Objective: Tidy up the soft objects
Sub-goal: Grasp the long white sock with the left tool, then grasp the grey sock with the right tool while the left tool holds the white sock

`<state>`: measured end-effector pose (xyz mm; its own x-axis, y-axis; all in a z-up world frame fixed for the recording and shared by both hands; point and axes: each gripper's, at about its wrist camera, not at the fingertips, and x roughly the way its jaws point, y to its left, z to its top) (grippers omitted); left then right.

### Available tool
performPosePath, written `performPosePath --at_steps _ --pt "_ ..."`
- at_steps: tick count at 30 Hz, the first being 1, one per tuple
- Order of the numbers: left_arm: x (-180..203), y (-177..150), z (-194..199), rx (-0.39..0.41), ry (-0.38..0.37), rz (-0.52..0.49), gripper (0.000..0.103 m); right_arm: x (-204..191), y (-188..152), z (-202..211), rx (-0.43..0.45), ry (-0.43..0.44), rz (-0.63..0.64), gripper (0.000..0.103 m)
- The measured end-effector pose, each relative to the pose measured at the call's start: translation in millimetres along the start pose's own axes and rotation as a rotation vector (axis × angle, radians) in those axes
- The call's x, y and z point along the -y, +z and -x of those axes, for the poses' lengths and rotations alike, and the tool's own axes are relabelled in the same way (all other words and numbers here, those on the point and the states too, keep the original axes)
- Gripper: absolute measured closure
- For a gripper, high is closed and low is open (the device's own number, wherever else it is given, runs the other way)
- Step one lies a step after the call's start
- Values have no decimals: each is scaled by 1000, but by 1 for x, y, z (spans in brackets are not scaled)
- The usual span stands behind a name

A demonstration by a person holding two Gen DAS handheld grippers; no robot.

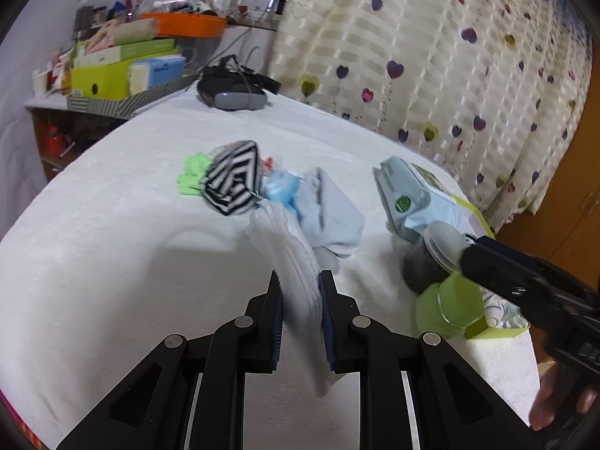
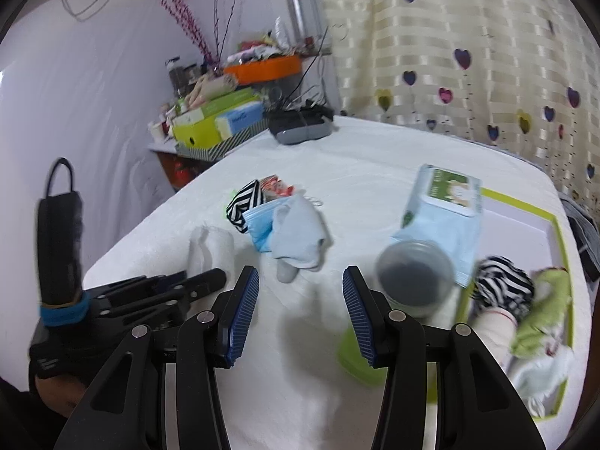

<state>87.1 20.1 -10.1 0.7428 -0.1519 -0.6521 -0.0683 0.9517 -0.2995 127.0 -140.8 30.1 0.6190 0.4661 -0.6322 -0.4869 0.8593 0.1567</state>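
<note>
My left gripper (image 1: 300, 281) is shut on a white folded cloth (image 1: 296, 266) and holds it above the white table; the cloth also shows in the right wrist view (image 2: 210, 251). Beyond it lie a black-and-white striped cloth (image 1: 232, 180), green fabric (image 1: 191, 176), a blue face mask (image 1: 279, 187) and a pale blue sock (image 1: 330, 217). My right gripper (image 2: 300, 285) is open and empty over the table. A lime-rimmed tray (image 2: 562, 232) at right holds a striped cloth (image 2: 502, 285), green cloth (image 2: 543, 311) and white cloth (image 2: 540, 378).
A wet-wipes pack (image 2: 446, 202) leans on the tray. A clear jar with a dark inside (image 2: 412, 277) lies by a green lid (image 2: 360, 356). A grey headset (image 1: 234, 92) sits at the table's far edge. Cluttered shelf with boxes (image 1: 116, 71) at back left.
</note>
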Motion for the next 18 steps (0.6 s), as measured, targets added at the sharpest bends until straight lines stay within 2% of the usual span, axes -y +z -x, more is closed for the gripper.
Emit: performPosePath --at_steps 8,13,18 --pt "-33 6 8 28 -3 56 86 -17 23 -55 -89 -24 24 55" --pt "-44 8 9 34 -15 74 86 -18 34 -94 -167 -78 20 55" --pt "-54 9 7 35 -22 86 86 -24 35 -117 -215 -118 23 55"
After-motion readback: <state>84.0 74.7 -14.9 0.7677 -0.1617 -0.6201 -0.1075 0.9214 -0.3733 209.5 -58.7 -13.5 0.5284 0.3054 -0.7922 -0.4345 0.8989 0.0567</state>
